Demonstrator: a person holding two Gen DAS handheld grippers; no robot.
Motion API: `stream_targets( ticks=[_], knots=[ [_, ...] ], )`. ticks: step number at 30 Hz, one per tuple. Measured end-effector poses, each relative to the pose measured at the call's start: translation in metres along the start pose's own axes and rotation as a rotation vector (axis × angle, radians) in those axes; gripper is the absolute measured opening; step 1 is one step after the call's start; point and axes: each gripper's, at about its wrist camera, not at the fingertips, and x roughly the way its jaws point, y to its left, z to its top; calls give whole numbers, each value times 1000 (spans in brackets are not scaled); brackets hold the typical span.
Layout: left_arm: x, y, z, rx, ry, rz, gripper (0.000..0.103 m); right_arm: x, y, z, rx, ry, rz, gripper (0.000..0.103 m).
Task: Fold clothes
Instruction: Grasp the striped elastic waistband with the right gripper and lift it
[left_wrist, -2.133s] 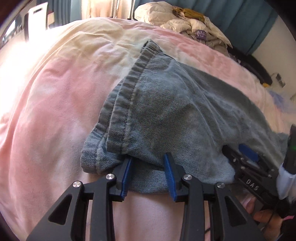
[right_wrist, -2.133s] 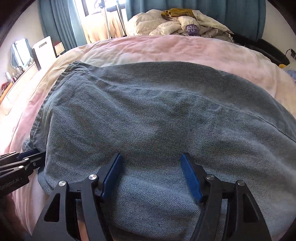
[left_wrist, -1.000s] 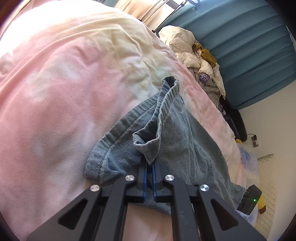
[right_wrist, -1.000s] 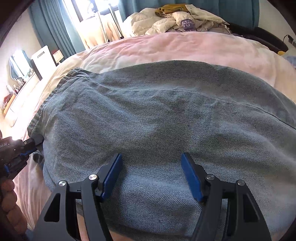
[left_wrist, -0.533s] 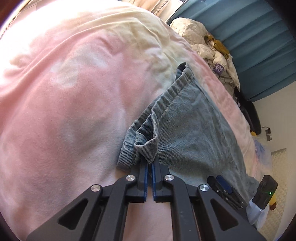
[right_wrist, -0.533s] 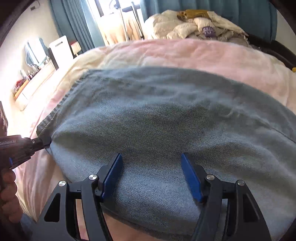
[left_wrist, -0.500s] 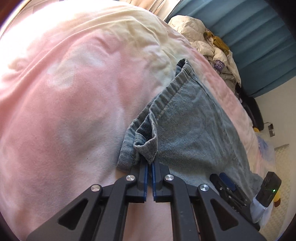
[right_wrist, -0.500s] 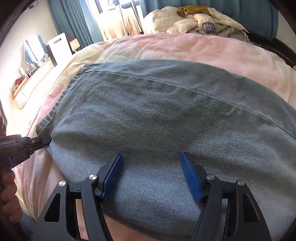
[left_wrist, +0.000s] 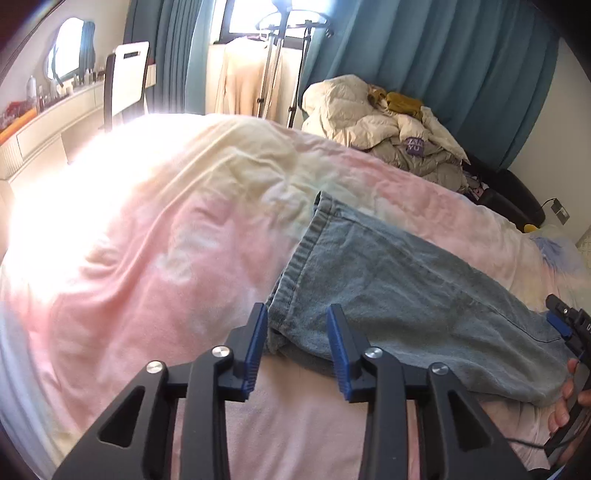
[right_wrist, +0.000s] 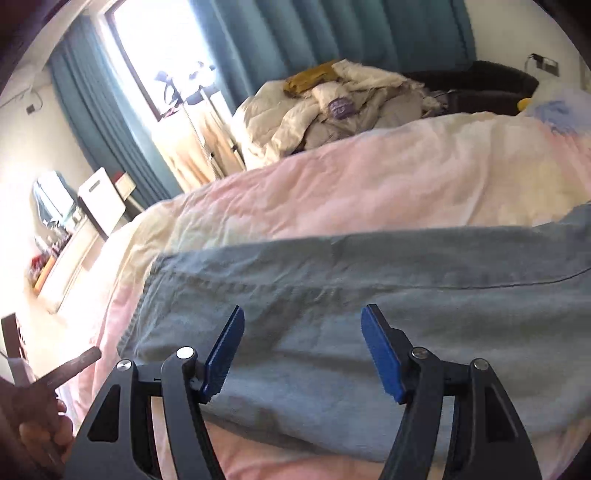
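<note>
A pair of light blue jeans (left_wrist: 399, 295) lies flat across the pink bed cover (left_wrist: 147, 280), its hem end pointing left. My left gripper (left_wrist: 297, 332) is open and empty, its blue pads either side of the near hem corner. In the right wrist view the jeans (right_wrist: 369, 295) fill the middle. My right gripper (right_wrist: 303, 350) is open and empty just above the denim's near edge. The right gripper's tip also shows in the left wrist view (left_wrist: 565, 321).
A heap of cream bedding and clothes (left_wrist: 388, 125) sits at the bed's far side before teal curtains (left_wrist: 461, 74). A clothes rack (left_wrist: 273, 74), a white chair (left_wrist: 125, 81) and a cluttered counter (left_wrist: 44, 114) stand at the left.
My left gripper has opened and let go of the jeans' hem corner, which now lies flat on the bed. Both grippers have lifted and tilted up, showing more of the room.
</note>
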Motion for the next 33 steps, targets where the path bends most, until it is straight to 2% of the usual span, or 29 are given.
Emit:
stream_targets(
  ticks=[1, 4, 7, 9, 14, 15, 18, 21, 23, 26, 29, 31, 33],
  knots=[
    [-10, -4, 0, 14, -33, -1, 45, -27, -20, -1, 28, -40, -1, 67],
    [-18, -25, -5, 70, -71, -28, 47, -93, -82, 5, 91, -171, -24, 67],
    [-12, -45, -12, 109, -63, -78, 47, -143, -159, 8, 124, -263, -164, 67],
    [-2, -64, -16, 117, -46, -118, 47, -170, -218, 6, 201, -273, -274, 67],
    [36, -90, -18, 134, 12, -156, 47, -225, -370, -19, 593, -315, -380, 67],
    [44, -94, -18, 140, 21, -155, 47, -232, -396, -27, 677, -323, -381, 67],
    [55, -107, -28, 171, 30, -132, 47, -240, -455, -56, 910, -341, -292, 67],
    [64, -114, -32, 206, 40, -116, 47, -229, -492, -81, 1101, -360, -112, 68],
    [69, -116, -33, 211, 46, -121, 47, -215, -505, -82, 1143, -370, -35, 71],
    [77, -119, -35, 215, 58, -123, 47, -195, -517, -72, 1133, -375, -20, 77],
    [87, -121, -38, 222, 86, -105, 47, -167, -530, -64, 1151, -343, 10, 78],
    [93, -123, -40, 226, 104, -93, 47, -159, -531, -60, 1150, -342, -26, 78],
    [97, -123, -39, 235, 100, -82, 47, -160, -524, -51, 1110, -353, -102, 73]
  ],
)
